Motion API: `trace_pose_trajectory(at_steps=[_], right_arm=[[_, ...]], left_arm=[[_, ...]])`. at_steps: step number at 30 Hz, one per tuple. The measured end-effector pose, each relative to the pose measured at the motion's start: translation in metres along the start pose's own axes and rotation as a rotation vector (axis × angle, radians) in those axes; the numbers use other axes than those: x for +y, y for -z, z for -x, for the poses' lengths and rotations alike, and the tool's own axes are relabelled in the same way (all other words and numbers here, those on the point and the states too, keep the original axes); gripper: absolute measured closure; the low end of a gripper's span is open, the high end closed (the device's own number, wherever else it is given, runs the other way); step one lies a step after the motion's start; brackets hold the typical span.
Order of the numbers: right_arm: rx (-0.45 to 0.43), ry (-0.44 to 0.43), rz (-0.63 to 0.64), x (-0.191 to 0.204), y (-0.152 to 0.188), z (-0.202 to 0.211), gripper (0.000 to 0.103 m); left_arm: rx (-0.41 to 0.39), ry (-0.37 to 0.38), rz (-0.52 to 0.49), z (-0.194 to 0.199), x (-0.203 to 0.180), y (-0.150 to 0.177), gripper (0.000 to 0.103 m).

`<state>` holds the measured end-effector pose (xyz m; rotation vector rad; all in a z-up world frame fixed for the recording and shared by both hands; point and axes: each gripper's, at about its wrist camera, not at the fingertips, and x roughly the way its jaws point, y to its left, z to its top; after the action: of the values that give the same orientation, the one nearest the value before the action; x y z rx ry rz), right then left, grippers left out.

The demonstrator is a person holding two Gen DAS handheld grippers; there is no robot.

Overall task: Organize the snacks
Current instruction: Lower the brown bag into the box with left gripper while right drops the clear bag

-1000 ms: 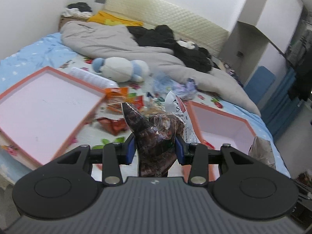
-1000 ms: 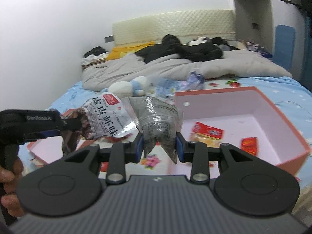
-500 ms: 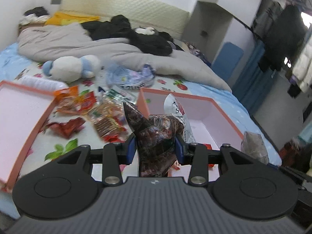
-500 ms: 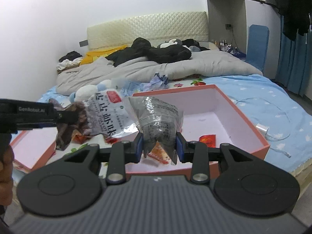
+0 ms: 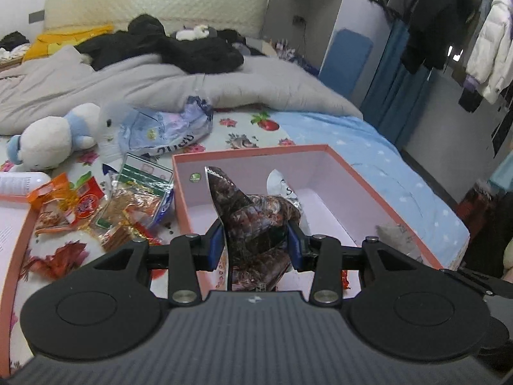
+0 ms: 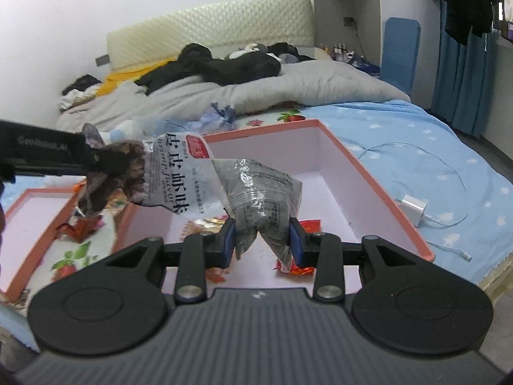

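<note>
My left gripper [image 5: 255, 244] is shut on a dark brown snack bag [image 5: 256, 224] and holds it over the near left corner of the pink box with the orange rim [image 5: 320, 173]. My right gripper [image 6: 262, 240] is shut on a silver-grey snack bag [image 6: 261, 195] above the same box [image 6: 336, 173]. A second silver bag with black characters [image 6: 179, 173] hangs between the two grippers. In the right wrist view the left gripper [image 6: 109, 160] comes in from the left with the brown bag [image 6: 109, 176]. Small red packets [image 6: 307, 224] lie on the box floor.
A pile of loose snack packets [image 5: 96, 211] lies on the bed left of the box. A second pink tray [image 6: 38, 218] is further left. A plush toy [image 5: 48, 138] and crumpled plastic bag [image 5: 160, 128] sit behind. A white charger with cable [image 6: 413, 207] lies right of the box.
Both grippers have swung right with their bags, from over the snack pile to above the right-hand pink box. Both stay shut.
</note>
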<state>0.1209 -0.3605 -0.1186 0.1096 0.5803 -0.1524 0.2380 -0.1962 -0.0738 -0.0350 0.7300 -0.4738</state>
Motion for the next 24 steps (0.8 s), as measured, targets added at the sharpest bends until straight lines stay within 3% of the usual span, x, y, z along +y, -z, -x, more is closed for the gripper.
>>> trace_pose_trajectory(at_steps=[7,10,14,18,20,22,24], right_arm=[[0.094,0.004,0.012,-0.01,-0.01,-0.032,0.063],[0.12,-0.02,-0.002,-0.012,-0.013,-0.036,0.063],[0.15,-0.002,0.0,-0.011,-0.012,-0.043,0.064],[0.159,0.0,-0.014,-0.011,-0.01,-0.044,0.061],[0.153,0.002,-0.025,-0.012,-0.01,-0.041,0.057],[0.139,0.004,-0.028,-0.011,-0.009,-0.038,0.048],[0.127,0.017,-0.026,-0.011,-0.01,-0.033,0.047]], left_arm=[[0.13,0.027,0.029,-0.043,0.008,-0.027,0.057],[0.144,-0.009,-0.013,-0.046,0.006,-0.033,0.057],[0.196,0.019,0.004,-0.05,0.009,-0.033,0.057],[0.2,0.022,-0.002,-0.048,0.009,-0.027,0.056],[0.197,0.022,-0.007,-0.045,0.009,-0.025,0.048],[0.167,0.003,-0.016,-0.039,0.01,-0.024,0.026],[0.139,0.007,-0.014,-0.031,0.013,-0.023,0.026]])
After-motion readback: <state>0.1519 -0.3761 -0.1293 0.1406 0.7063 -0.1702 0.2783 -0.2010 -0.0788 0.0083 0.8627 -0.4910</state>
